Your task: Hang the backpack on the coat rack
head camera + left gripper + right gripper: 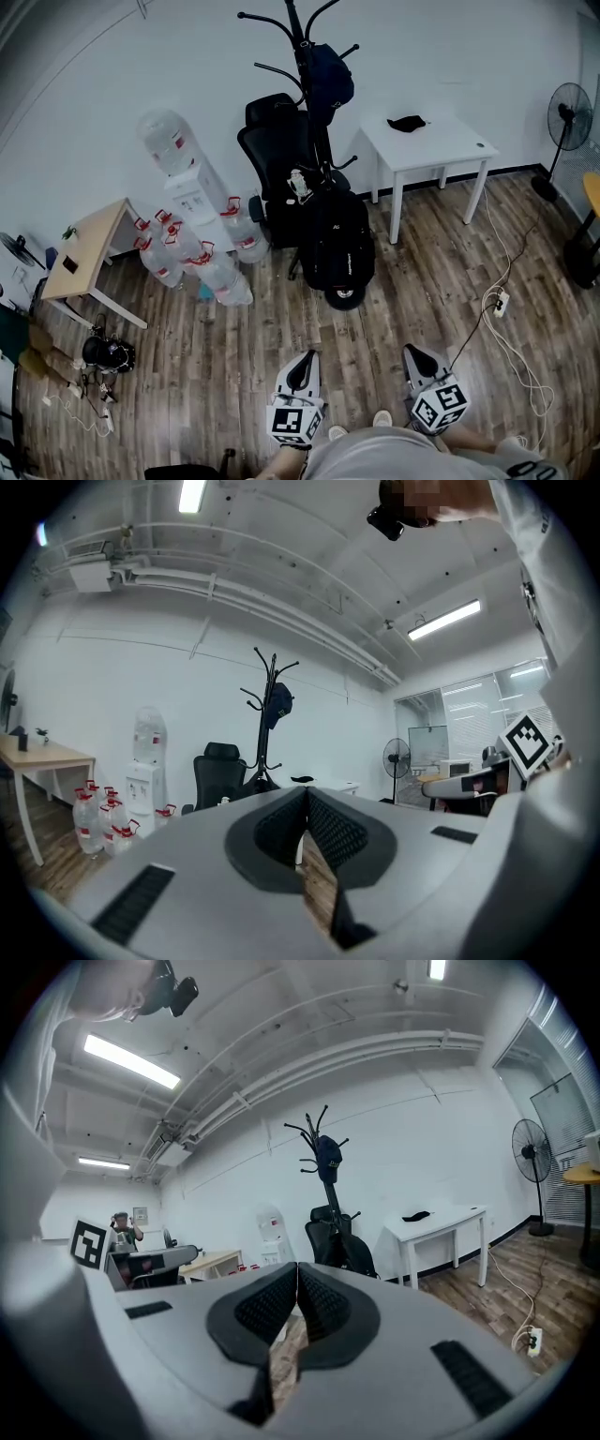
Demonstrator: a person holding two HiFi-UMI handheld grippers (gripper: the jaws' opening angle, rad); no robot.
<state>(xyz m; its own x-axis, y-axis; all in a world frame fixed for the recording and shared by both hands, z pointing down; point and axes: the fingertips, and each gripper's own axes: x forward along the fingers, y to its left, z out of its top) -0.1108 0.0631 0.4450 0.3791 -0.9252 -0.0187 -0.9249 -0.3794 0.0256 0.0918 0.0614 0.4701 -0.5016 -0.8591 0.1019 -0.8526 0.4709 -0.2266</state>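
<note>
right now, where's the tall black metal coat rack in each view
head view: tall black metal coat rack at top centre.
left gripper view: coat rack a little left of centre.
right gripper view: coat rack just right of centre.
shared landmark: white water dispenser, left of the rack in all three views.
</note>
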